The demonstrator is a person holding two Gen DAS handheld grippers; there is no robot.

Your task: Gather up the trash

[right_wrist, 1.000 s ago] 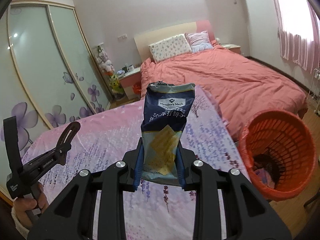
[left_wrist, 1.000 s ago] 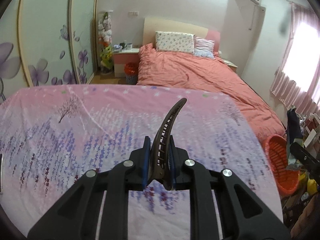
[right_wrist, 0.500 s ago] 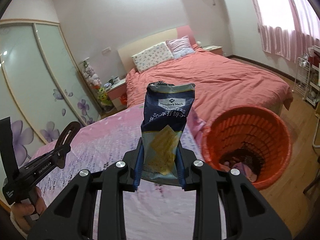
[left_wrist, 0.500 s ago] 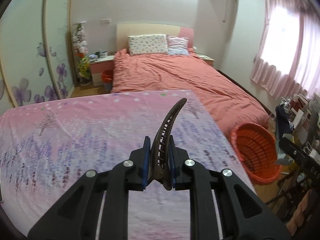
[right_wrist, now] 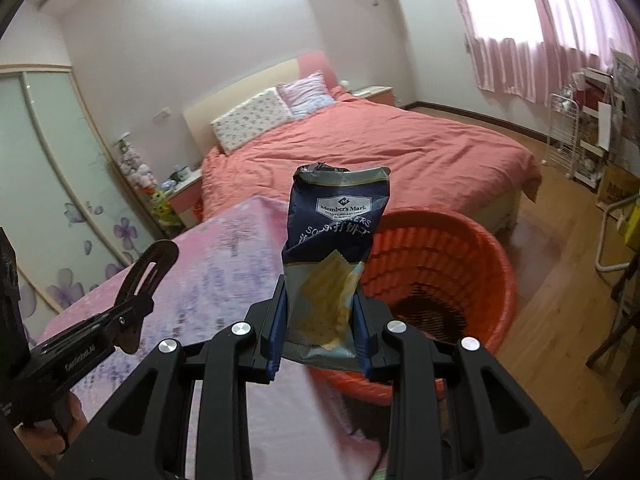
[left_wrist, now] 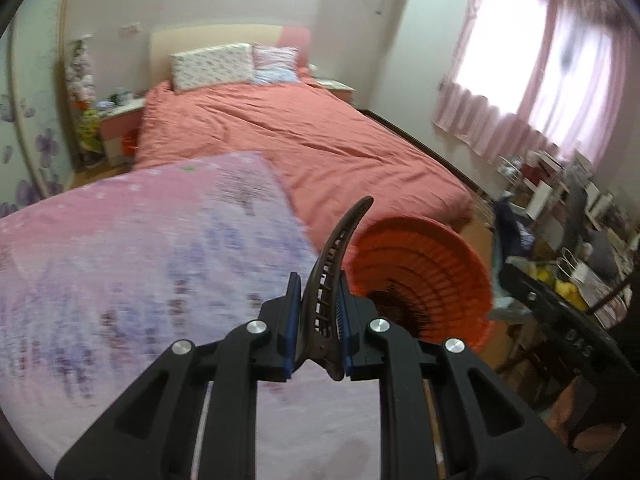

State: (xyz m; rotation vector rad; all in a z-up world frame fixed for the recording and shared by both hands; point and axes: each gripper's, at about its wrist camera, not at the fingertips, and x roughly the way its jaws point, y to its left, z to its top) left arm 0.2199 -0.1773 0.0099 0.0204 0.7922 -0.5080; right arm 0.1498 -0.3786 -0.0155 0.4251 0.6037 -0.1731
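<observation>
Here, the right gripper [right_wrist: 320, 330] was clamped on a blue cracker bag [right_wrist: 334, 248], which stood upright between the blue pads, its torn top uppermost. Just beyond it sat the orange basket [right_wrist: 472, 248] on the wooden floor, dark and pale scraps lying at its bottom. The left gripper [left_wrist: 318, 330] was closed on a curved brown hair clip [left_wrist: 334, 268], the clip's tip rising forward over the edge of the pink floral sheet [left_wrist: 140, 264]. In the right view that gripper [right_wrist: 132, 312] showed low at the left, over the sheet, clip pointing up. The basket [left_wrist: 436, 264] stood just beside the sheet's corner. Farther back lay the coral bed [right_wrist: 372, 156] with two pillows [right_wrist: 256, 118] against the headboard, and pink curtains [left_wrist: 560, 80] at the window.
</observation>
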